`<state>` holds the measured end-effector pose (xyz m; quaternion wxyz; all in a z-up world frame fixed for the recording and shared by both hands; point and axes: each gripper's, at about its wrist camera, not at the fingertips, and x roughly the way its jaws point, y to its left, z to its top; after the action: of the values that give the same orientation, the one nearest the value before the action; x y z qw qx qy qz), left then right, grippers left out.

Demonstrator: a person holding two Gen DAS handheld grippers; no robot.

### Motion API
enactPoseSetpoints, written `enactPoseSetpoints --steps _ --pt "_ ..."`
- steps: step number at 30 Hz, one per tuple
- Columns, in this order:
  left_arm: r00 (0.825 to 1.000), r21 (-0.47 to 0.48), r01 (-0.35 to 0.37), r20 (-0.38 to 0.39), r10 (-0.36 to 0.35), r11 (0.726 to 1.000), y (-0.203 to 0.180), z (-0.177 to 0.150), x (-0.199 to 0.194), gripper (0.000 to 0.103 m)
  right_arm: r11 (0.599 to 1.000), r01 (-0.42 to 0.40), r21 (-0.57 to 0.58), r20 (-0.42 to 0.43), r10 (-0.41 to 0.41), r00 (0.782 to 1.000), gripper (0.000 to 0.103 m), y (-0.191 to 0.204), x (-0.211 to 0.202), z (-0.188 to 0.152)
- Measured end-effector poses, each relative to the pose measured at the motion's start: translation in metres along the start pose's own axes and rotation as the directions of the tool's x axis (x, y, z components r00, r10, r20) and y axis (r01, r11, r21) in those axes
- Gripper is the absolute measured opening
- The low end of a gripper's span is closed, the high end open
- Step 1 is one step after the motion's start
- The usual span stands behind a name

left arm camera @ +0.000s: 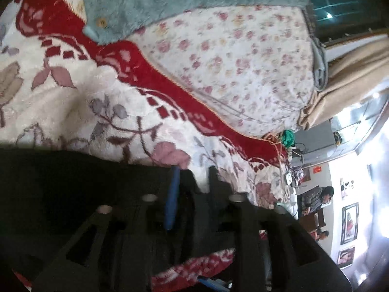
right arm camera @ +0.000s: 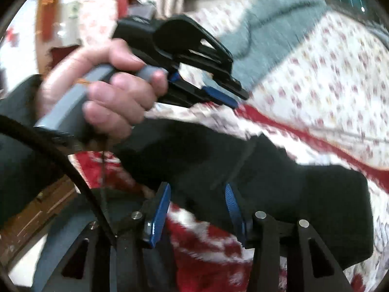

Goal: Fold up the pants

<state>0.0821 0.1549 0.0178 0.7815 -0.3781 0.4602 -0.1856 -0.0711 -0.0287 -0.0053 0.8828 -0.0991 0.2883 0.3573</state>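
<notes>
Reading both wrist views together, the pants (right arm camera: pixel 279 170), a black garment, lay flat on the red-and-cream floral blanket (left arm camera: pixel 73 92), spread across the lower middle and right of the right wrist view and filling the lower left of the left wrist view as a dark mass; the soft blanket presumably served as the folding surface because it gave a broad, level bed top. The right gripper (right arm camera: pixel 197 209) sat at the bottom centre of its frame with blue-padded fingers (right arm camera: pixel 159 219) standing well apart; black cloth lay over the gap between the tips, but the pads did not visibly press on it, so I judged the jaws parted and holding nothing. The left gripper (left arm camera: pixel 192 177) appeared at lower centre of its own view, jaws moderately apart, one blue pad showing, with blanket visible between the tips and no cloth pinched; it also showed at upper centre of the right wrist view, gripped by a hand (right arm camera: pixel 116 85) on its grey handle. Both tools sat close to the near edge of the garment, which suggested a fold had just been laid and released, though motion blur prevented certainty. A teal fleece garment (left arm camera: pixel 170 2) lay at the top of the left view on a small-flowered quilt (left arm camera: pixel 231 60), well apart from the pants and likely set aside.
</notes>
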Motion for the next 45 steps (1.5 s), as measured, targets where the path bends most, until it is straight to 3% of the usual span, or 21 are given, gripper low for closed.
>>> enactPoseSetpoints --steps 1,3,6,11,13,14,16,17,20,25,27,29,30,32,34,35,37,41,45 --pt "1.000 0.012 0.015 0.007 -0.015 1.000 -0.008 -0.007 -0.004 0.042 1.000 -0.013 0.005 0.015 0.013 1.000 0.045 -0.003 -0.009 -0.003" --pt "0.998 0.018 0.063 0.009 -0.064 0.998 -0.022 -0.024 -0.004 0.043 1.000 -0.018 0.023 0.037 0.017 0.999 0.045 -0.021 -0.034 -0.017" --pt "0.989 0.003 0.144 -0.017 -0.144 0.990 -0.040 -0.054 0.015 0.043 0.996 0.070 0.046 0.040 -0.072 0.997 0.045 -0.051 -0.056 -0.035" --pt "0.983 -0.118 0.182 -0.016 -0.185 0.976 -0.025 -0.087 0.058 0.043 0.967 0.181 0.179 0.006 -0.185 0.983 0.045 -0.110 -0.083 -0.054" --pt "0.996 -0.175 0.085 0.031 -0.081 0.981 -0.001 -0.087 0.058 0.042 0.956 0.192 0.222 0.000 -0.197 0.980 0.045 -0.128 -0.088 -0.054" --pt "0.994 -0.220 0.094 0.078 -0.079 0.971 0.015 -0.085 0.052 0.036 0.945 0.202 0.256 -0.001 -0.209 0.978 0.045 -0.139 -0.092 -0.055" --pt "0.978 -0.350 0.181 0.161 -0.131 0.919 0.044 -0.083 0.036 0.035 0.928 0.224 0.299 -0.004 -0.233 0.972 0.045 -0.155 -0.099 -0.056" --pt "0.971 -0.364 0.191 0.203 -0.122 0.912 0.049 -0.082 0.027 0.035 0.922 0.226 0.315 -0.003 -0.237 0.971 0.045 -0.160 -0.103 -0.057" --pt "0.965 -0.295 0.124 0.257 -0.046 0.947 0.036 -0.079 0.010 0.036 0.899 0.248 0.360 0.000 -0.265 0.964 0.045 -0.179 -0.111 -0.054" --pt "0.965 -0.123 0.139 0.238 -0.107 0.983 -0.013 -0.074 0.019 0.041 0.881 0.255 0.398 0.001 -0.279 0.960 0.045 -0.201 -0.111 -0.036" --pt "0.971 -0.075 0.139 0.207 -0.120 0.987 -0.025 -0.078 0.031 0.044 0.886 0.229 0.404 -0.006 -0.247 0.969 0.045 -0.203 -0.103 -0.024" --pt "0.980 -0.036 0.098 0.177 -0.090 0.995 -0.031 -0.087 0.047 0.044 0.914 0.076 0.398 0.042 -0.100 0.994 0.045 -0.199 -0.093 -0.014" --pt "0.983 -0.034 0.033 0.182 -0.026 0.999 -0.026 -0.090 0.052 0.044 0.923 -0.036 0.384 0.065 0.012 0.998 0.045 -0.196 -0.084 -0.010" --pt "0.980 -0.093 -0.100 0.162 0.114 0.991 -0.006 -0.095 0.065 0.038 0.922 -0.132 0.365 0.020 0.133 0.991 0.045 -0.192 -0.058 -0.012" --pt "0.981 -0.148 -0.070 0.171 0.095 0.987 0.008 -0.096 0.065 0.028 0.912 -0.090 0.401 -0.071 0.129 0.989 0.045 -0.199 -0.027 -0.030" --pt "0.982 -0.156 -0.062 0.166 0.088 0.986 0.010 -0.094 0.064 0.027 0.903 -0.063 0.424 -0.143 0.136 0.980 0.044 -0.204 -0.009 -0.044" --pt "0.980 -0.135 -0.078 0.169 0.101 0.988 0.007 -0.095 0.066 0.027 0.911 -0.110 0.397 -0.048 0.140 0.989 0.043 -0.207 -0.014 -0.057" --pt "0.972 -0.094 -0.130 0.185 0.146 0.987 0.001 -0.099 0.068 0.027 0.917 -0.096 0.387 -0.078 0.136 0.988 0.043 -0.207 -0.024 -0.044" --pt "0.972 -0.103 -0.119 0.190 0.137 0.988 0.005 -0.101 0.067 0.027 0.931 -0.082 0.356 0.056 0.067 0.996 0.046 -0.208 -0.052 -0.023"
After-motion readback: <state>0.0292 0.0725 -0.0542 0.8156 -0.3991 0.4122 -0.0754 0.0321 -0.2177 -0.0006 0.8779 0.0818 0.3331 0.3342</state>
